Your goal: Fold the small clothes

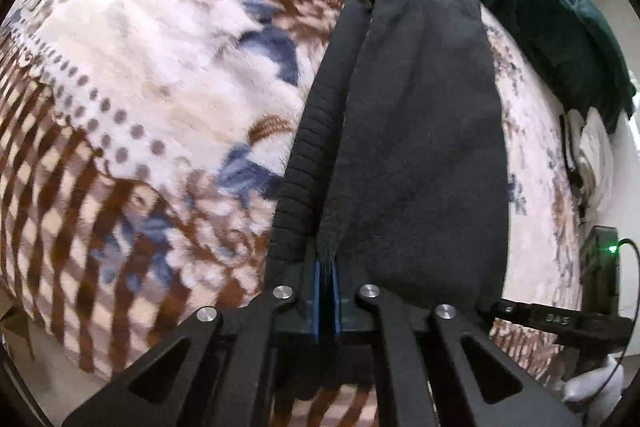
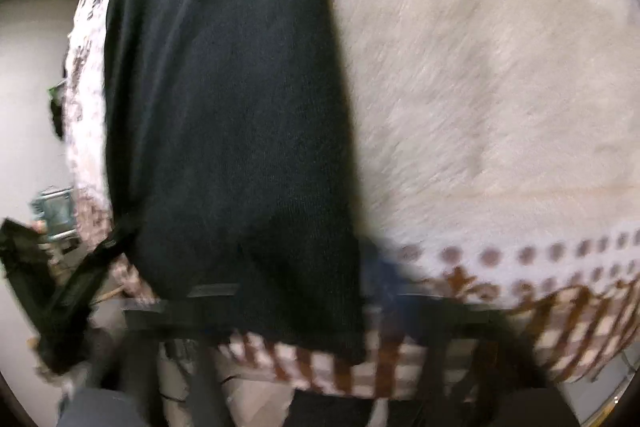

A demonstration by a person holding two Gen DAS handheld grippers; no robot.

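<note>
Black knit sock (image 1: pixel 420 147): soft, limp, light; my left gripper (image 1: pixel 327 291) pinches its ribbed cuff; right gripper's blurred state I cannot tell.

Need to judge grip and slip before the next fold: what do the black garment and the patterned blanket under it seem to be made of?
Black garment: looks like soft matte knit, probably cotton or a blend; fine ribbing shows along one edge.
Blanket: looks like plush fleece, likely synthetic; short fuzzy pile blurs its brown and blue print.
</note>
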